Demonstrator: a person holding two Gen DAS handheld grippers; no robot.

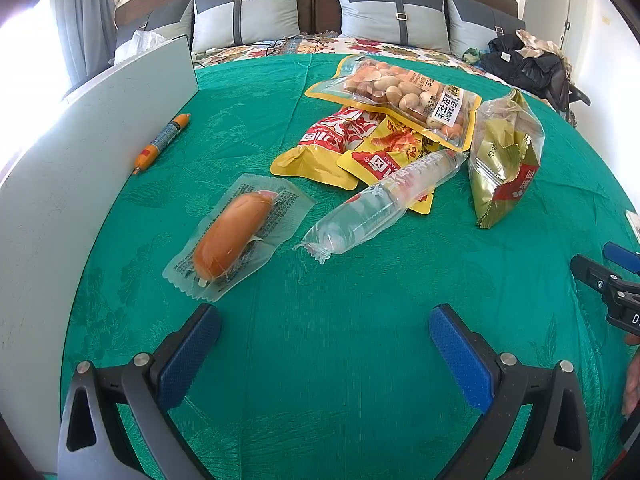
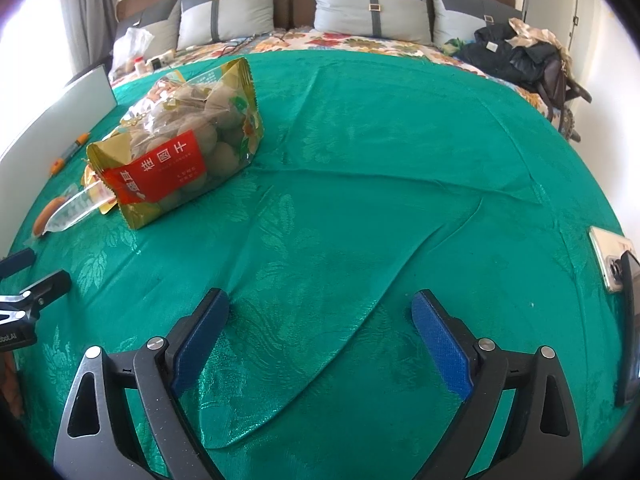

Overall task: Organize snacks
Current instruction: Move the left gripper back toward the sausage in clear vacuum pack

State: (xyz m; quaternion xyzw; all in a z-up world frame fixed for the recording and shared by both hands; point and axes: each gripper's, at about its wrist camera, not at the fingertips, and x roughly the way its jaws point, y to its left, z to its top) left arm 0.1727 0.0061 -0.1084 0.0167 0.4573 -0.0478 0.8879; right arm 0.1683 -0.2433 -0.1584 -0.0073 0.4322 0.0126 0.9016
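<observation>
While both jaws are spread wide and nothing is held, the right hand-held gripper point(image 2: 320, 320) and left hand-held gripper point(image 1: 324, 332) are poised over a green cloth point(image 2: 360, 200). Right of the left gripper, beside the longan bag point(image 2: 180, 148), snack packets point(image 1: 380, 140) are heaped; pillows point(image 2: 368, 8) are seen behind.

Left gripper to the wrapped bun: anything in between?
Nothing visible. The left gripper is open over bare green cloth, and the wrapped bun lies just ahead of its left finger, clear of the snack pile. The clear cracker sleeve lies beside the bun, not across the path.
</observation>
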